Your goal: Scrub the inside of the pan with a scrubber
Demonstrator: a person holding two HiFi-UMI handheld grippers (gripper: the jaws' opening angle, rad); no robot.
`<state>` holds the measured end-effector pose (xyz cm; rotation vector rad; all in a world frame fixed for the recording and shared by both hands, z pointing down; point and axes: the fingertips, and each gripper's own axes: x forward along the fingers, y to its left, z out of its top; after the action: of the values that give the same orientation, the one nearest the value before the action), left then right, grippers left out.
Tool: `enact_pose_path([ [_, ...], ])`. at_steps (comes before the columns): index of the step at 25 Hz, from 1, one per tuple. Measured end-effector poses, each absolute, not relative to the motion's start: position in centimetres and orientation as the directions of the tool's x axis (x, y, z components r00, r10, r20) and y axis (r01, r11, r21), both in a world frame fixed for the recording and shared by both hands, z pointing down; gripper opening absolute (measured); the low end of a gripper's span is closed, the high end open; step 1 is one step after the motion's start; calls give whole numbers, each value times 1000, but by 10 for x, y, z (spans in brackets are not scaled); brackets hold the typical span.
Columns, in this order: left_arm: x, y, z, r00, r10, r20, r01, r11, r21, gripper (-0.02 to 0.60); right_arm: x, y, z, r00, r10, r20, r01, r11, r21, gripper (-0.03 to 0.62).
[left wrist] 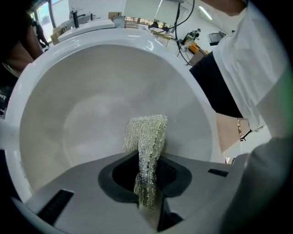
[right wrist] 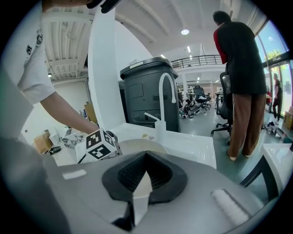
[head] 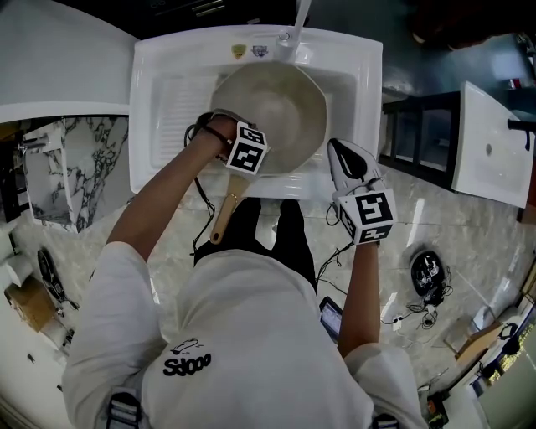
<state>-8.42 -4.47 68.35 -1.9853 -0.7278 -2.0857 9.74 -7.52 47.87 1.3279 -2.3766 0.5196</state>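
near right, the grey right gripper (right wrist: 144, 160) is pressed together on nothing, spare beside the white sink (head: 167, 75). further in, the left gripper (left wrist: 149, 157) pinches a silvery mesh scrubber (left wrist: 147, 132), aimed into the pale round pan (left wrist: 91, 105) lying in that sink, ready for scrubbing.

Pan (head: 276, 109): in the sink (head: 167, 100)
Scrubber (left wrist: 145, 137): inside the pan
Tap (head: 295, 25): behind the pan
Right gripper (head: 337, 151): right of the pan
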Motion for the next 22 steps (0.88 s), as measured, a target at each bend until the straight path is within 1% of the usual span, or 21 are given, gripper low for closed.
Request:
enact_pose_path([
  [3,-90,-71,686,-108,87,990,365,-923,121,71,99,-75,478,-488,-728,482,-862,487,-136,9],
  [5,-89,-92,689,-96,-10,995,277,-961,17,71,99,-75,478,-486,-727,484,-863,486,-136,9],
  [7,-84,-110,694,-72,-73,995,165,-984,-61,71,99,-74,479,-485,-725,488,-863,486,-136,9],
  [11,-62,-136,705,13,-105,994,-99,-990,-103,71,103,-74,480,-480,-726,493,-866,483,-132,9],
  [13,-52,-146,706,47,-110,993,-198,-975,-99,72,107,-72,480,-475,-726,497,-868,478,-131,9],
  [20,-21,-165,704,129,-148,981,-382,-920,-88,72,119,-73,485,-465,-723,511,-873,469,-133,9],
  [22,-10,-164,703,157,-150,976,-416,-907,-72,72,120,-75,486,-469,-720,512,-871,473,-133,9],
])
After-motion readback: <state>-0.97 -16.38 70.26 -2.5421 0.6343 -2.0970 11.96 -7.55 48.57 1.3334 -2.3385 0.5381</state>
